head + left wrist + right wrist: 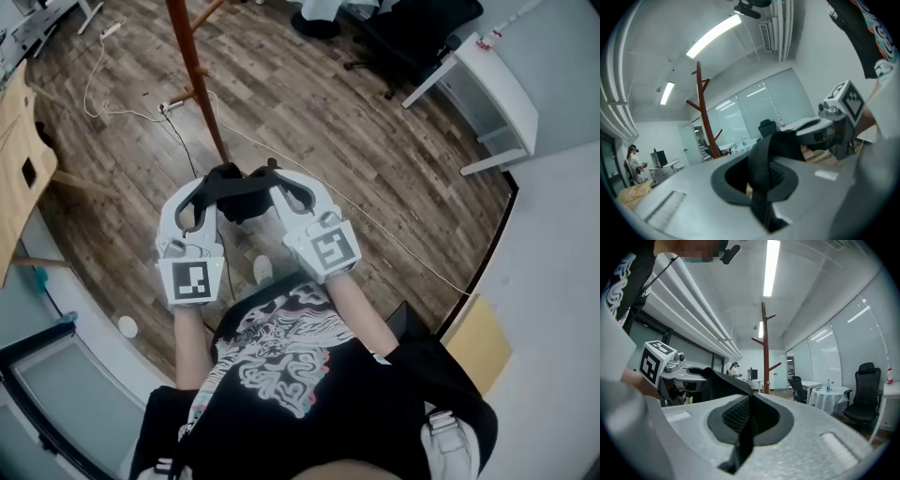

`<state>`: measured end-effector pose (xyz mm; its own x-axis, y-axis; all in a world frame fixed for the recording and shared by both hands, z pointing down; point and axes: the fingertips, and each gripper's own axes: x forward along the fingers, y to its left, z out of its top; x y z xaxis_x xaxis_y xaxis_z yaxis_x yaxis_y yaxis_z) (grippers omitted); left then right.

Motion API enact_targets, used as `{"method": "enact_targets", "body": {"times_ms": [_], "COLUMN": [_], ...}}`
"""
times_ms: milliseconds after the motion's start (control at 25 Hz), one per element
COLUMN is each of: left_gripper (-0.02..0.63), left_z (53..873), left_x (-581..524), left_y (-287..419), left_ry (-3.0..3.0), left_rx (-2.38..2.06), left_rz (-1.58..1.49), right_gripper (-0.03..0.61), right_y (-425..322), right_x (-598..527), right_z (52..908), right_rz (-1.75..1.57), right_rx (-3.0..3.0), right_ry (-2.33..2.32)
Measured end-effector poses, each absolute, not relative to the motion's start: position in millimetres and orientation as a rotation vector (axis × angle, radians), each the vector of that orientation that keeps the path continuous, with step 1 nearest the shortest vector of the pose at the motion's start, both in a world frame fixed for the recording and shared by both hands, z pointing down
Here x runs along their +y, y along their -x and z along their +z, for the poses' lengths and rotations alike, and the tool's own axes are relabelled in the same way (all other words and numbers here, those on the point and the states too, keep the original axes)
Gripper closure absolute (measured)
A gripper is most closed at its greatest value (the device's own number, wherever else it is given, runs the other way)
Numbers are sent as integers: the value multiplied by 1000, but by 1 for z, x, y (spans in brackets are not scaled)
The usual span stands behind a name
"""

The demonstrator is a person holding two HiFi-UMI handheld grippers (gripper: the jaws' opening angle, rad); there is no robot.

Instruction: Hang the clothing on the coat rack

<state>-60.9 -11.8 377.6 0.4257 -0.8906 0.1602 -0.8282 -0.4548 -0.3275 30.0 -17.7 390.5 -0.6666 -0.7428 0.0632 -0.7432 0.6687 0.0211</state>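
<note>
A black garment (240, 194) is stretched between my two grippers, held up in front of the person over the wood floor. My left gripper (216, 184) is shut on one fold of it, and my right gripper (281, 186) is shut on the other. In the left gripper view the black cloth (763, 159) runs through the closed left gripper (761, 183). In the right gripper view the black cloth (746, 427) is pinched in the right gripper (745, 418). The reddish-brown coat rack (195, 70) stands just beyond the grippers; its branched pole (705, 117) (765, 352) rises ahead.
A white desk (502, 84) and a black office chair (412, 37) stand at the back right. A wooden table (17, 159) is at the left, with cables (103, 103) on the floor. A distant person (633, 161) stands at the left. A cloth-covered round table (828, 397) is at the right.
</note>
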Motion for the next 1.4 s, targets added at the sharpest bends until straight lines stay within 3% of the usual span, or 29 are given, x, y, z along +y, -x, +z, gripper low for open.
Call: {"method": "enact_targets", "body": {"times_ms": [1400], "left_gripper": [609], "left_z": [369], "left_x": [-177], "left_y": [98], "left_ry": [2494], "left_rx": [1541], "left_rz": [-541], "right_gripper": [577], "right_y": [2], "right_x": [-189], "right_z": [355], "right_rz": [-31], "right_rx": [-2858], "right_ry": [-1264]}}
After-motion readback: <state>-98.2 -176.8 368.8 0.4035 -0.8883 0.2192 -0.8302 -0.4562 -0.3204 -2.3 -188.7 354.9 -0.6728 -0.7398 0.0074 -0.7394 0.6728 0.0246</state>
